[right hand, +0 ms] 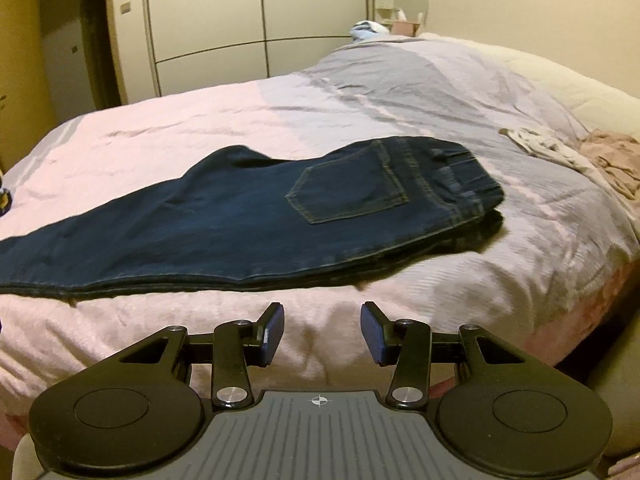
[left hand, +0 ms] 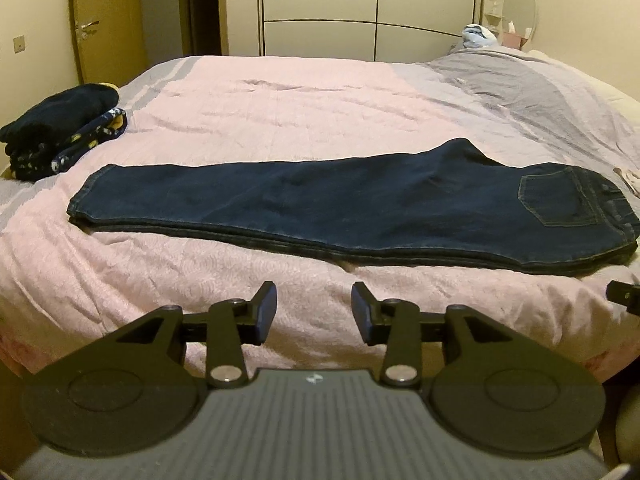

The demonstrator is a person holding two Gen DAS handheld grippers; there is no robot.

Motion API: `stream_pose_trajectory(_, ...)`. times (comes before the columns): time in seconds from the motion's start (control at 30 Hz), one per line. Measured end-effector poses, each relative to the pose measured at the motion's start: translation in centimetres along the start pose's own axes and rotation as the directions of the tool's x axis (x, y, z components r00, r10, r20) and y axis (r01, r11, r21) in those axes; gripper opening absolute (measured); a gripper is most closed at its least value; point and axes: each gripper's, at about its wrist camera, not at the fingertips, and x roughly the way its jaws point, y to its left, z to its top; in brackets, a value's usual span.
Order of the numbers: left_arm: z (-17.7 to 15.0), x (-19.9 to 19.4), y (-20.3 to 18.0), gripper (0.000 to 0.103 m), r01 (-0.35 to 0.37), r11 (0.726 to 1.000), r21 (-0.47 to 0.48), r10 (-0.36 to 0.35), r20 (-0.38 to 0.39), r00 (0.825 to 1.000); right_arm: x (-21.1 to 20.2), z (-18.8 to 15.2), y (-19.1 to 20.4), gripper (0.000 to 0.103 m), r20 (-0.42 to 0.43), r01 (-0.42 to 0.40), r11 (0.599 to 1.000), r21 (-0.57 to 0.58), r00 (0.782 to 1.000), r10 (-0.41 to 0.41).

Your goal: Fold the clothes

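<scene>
Two grippers hang over the near edge of the bed, both empty. The left gripper has its jaws apart with nothing between them, and the right gripper likewise, pads clear of the cloth. The dark jeans lie folded lengthwise across the pink bedspread, waistband and back pocket to the right. A pile of dark folded clothes sits at the bed's left edge.

Black hand-held gripper, blue pads (seemingly ribbed), silver screws, grey base
</scene>
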Motion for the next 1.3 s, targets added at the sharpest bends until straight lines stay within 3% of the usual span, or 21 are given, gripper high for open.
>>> stream_pose_trajectory(0.33,-0.3,-1.8,0.9,0.037,-0.036,0.999,-0.004,0.036,0.019,0.999,-1.4,0.1,-0.2,0.046,0.021,-0.032,0.999,-0.003,0.999,0.032)
stream_pose_trajectory(0.6,-0.5,-4.4,4.6,0.039,-0.124,0.99,-0.068,0.127,0.048,0.991,-3.0,0.8,4.8,0.047,0.058,-0.143,0.983,-0.115,0.987,0.15)
stream_pose_trajectory(0.9,-1.5,-7.0,9.8,0.04,-0.223,0.962,-0.157,0.234,0.054,0.971,-4.0,-0.3,10.5,0.047,0.029,-0.273,0.928,-0.253,0.957,0.289)
stream_pose_trajectory(1.1,-1.8,-5.8,11.4,0.036,-0.167,0.972,-0.162,0.18,0.072,0.981,-1.9,-1.1,9.7,0.047,-0.017,-0.406,0.896,-0.179,0.912,0.41)
stream_pose_trajectory(1.2,-1.3,-3.7,11.6,0.034,-0.135,0.979,-0.154,0.145,0.055,0.988,0.9,-0.7,8.0,0.047,-0.047,-0.386,0.918,-0.09,0.922,0.383)
stream_pose_trajectory(1.3,-0.2,-0.8,10.7,0.032,-0.089,0.988,-0.125,0.096,0.048,0.994,3.0,0.3,6.5,0.047,-0.02,-0.347,0.937,-0.039,0.938,0.346)
